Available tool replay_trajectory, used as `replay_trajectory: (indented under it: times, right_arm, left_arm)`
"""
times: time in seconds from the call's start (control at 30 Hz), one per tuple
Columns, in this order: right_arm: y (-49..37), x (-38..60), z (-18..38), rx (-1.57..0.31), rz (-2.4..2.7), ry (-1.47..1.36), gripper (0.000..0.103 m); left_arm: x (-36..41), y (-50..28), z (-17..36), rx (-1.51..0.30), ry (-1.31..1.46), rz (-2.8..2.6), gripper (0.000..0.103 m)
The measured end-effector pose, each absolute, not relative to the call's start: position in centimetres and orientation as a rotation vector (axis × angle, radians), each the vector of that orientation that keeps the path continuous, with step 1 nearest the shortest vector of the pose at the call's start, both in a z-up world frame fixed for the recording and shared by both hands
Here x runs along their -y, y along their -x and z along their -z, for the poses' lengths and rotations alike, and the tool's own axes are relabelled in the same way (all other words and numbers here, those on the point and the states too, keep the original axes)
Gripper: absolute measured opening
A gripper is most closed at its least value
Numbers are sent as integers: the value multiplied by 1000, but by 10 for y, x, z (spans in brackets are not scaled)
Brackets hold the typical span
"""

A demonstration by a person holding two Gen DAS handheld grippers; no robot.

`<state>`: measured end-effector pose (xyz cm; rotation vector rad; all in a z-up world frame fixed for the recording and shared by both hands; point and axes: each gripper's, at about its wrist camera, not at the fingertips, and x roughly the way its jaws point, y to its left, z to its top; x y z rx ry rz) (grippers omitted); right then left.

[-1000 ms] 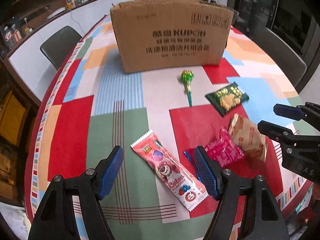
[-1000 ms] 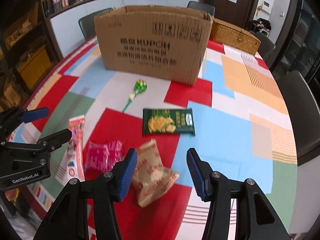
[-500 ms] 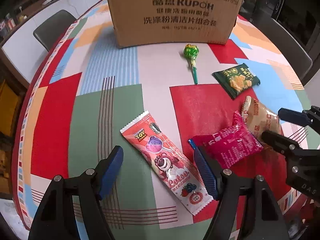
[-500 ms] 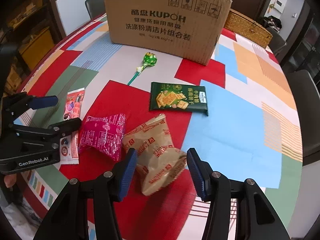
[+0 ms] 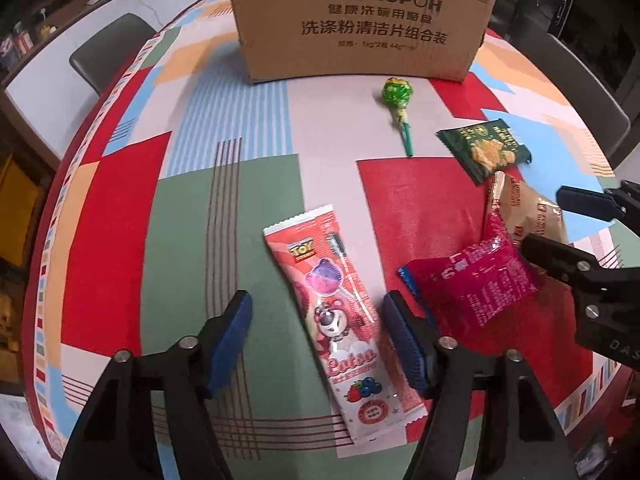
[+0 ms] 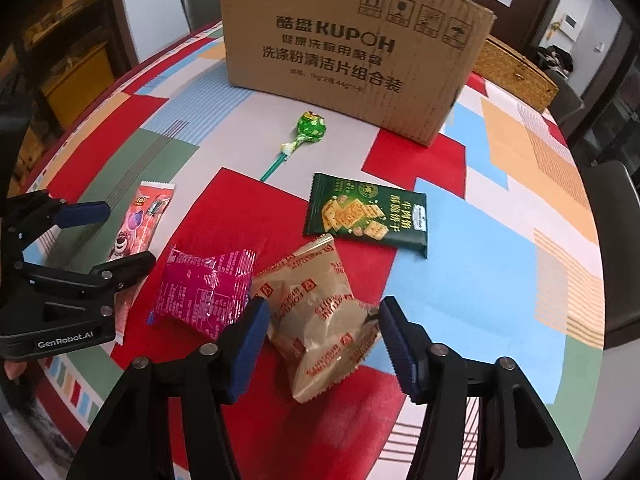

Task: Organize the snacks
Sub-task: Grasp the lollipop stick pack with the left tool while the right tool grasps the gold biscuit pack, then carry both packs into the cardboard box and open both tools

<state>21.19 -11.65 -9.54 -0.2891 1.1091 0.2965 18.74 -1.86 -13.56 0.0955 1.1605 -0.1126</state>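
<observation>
Several snacks lie on the patterned tablecloth in front of a cardboard box [image 5: 360, 20] [image 6: 352, 52]. My left gripper [image 5: 318, 320] is open, its jaws either side of a long pink Toy Story lollipop packet [image 5: 340, 312] [image 6: 138, 224]. My right gripper [image 6: 322, 328] is open around the near end of a tan snack pouch [image 6: 320, 320] [image 5: 524, 208]. A magenta pouch [image 6: 206, 288] [image 5: 472, 284] lies between the two. A green lollipop [image 5: 396, 98] [image 6: 308, 130] and a dark green cracker packet [image 6: 366, 212] [image 5: 486, 150] lie farther off.
A wicker basket [image 6: 516, 68] stands behind the box at the right. Dark chairs [image 5: 108, 52] ring the round table. The table's edge [image 5: 44, 320] curves close on my near left side. Shelves stand at the far left.
Both grippers have moved down and forward toward the table. The lollipop packet now lies between my left jaws, and the tan pouch between my right jaws. Both stay open.
</observation>
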Motion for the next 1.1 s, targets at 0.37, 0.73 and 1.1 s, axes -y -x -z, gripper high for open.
replay_trajectory:
  times: [0.37, 0.73, 1.1]
  right_arm:
    - [-228, 124, 114, -1186, -314, 227, 53]
    - [-214, 118, 94, -1077, -279, 201, 39]
    - [-215, 120, 59, -993, -291, 151, 39]
  left_arm:
    - [24, -191, 133, -1129, -89, 146, 30]
    - [18, -186, 120, -1087, -44, 173, 26]
    - [18, -187, 75, -975, -32, 203, 26]
